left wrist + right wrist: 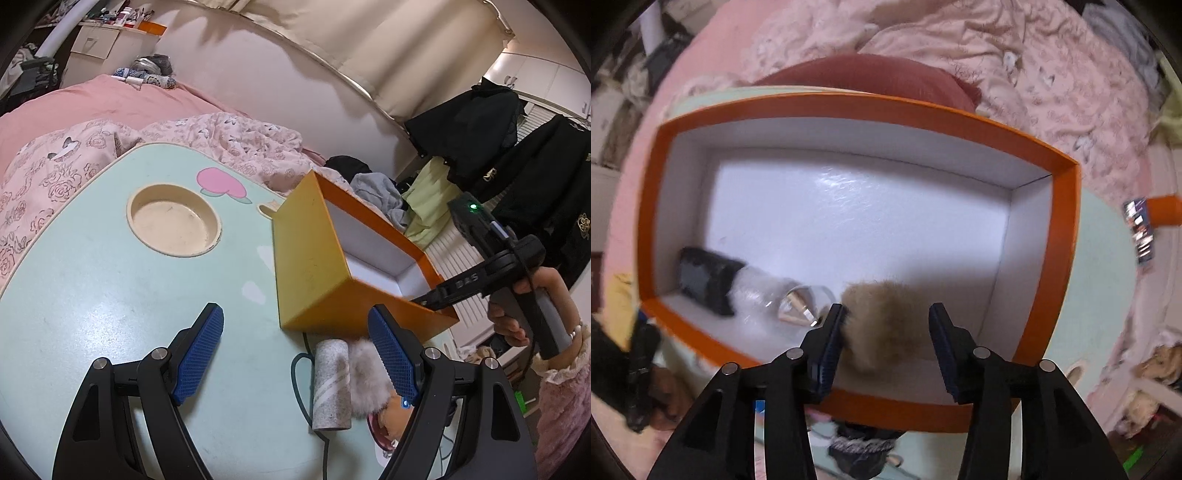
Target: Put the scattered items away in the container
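Note:
An orange box (314, 266) with a white inside stands on the pale green table (110, 288); in the right wrist view I look down into the box (1067, 229). A clear bottle with a black cap (738, 284) lies in its near left corner. A brown fluffy ball (886, 321) sits in the box between the open fingers of my right gripper (886, 347); contact is unclear. My left gripper (299, 354) is open over the table, with a grey speckled roll (331, 384) and a pale fluffy item (369, 373) between its fingers, untouched. The right gripper (436, 295) reaches over the box rim.
The table has a round recess (173, 225) and a pink flower print (220, 181). A green cable (301, 369) runs by the roll. Pink bedding (55, 122) surrounds the table. Dark clothes (517, 147) hang at the right.

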